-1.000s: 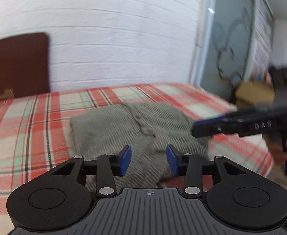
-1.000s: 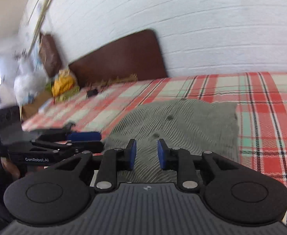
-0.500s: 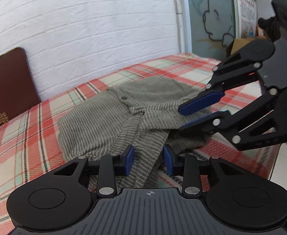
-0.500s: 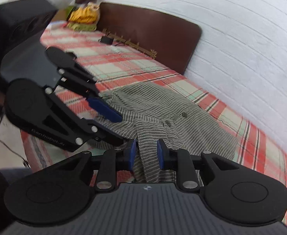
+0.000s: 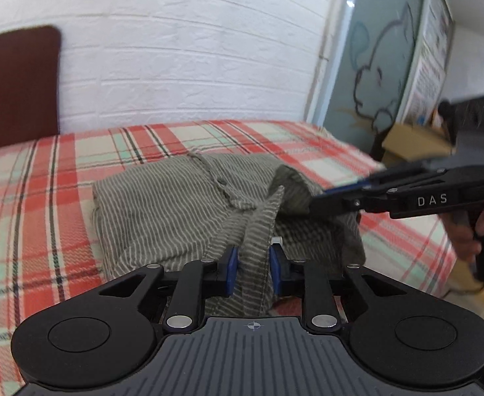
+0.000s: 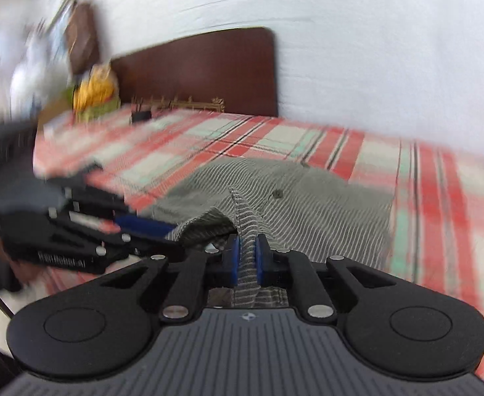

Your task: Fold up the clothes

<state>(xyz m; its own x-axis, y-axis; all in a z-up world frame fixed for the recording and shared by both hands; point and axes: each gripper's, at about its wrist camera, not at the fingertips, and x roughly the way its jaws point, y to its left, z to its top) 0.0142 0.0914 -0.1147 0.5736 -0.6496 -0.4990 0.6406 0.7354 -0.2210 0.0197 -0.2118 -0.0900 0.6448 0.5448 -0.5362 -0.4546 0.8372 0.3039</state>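
A grey-green striped button shirt [image 5: 162,204] lies folded on the plaid bedspread [image 5: 44,198]. My left gripper [image 5: 252,269] is at its near edge. The jaws are closing, and a raised strip of the fabric fills the gap between the blue pads. My right gripper [image 6: 246,260] is closing too and pinches a thin ridge of the same shirt [image 6: 324,204]. In the left wrist view the right gripper [image 5: 318,199] reaches in from the right with its tips on a lifted fold. In the right wrist view the left gripper [image 6: 169,232] is blurred at the left.
A dark brown headboard [image 6: 202,76] stands against the white brick wall. Yellow bags [image 6: 96,89] sit beside the head of the bed. A glass door with a cartoon drawing [image 5: 374,76] and a cardboard box [image 5: 413,142] are past the bed's right edge. A person's hand [image 5: 466,231] holds the right gripper.
Both grippers have narrowed onto the shirt's near edge, which now stands up between each pair of pads. Both views have swung sideways since half a second ago.
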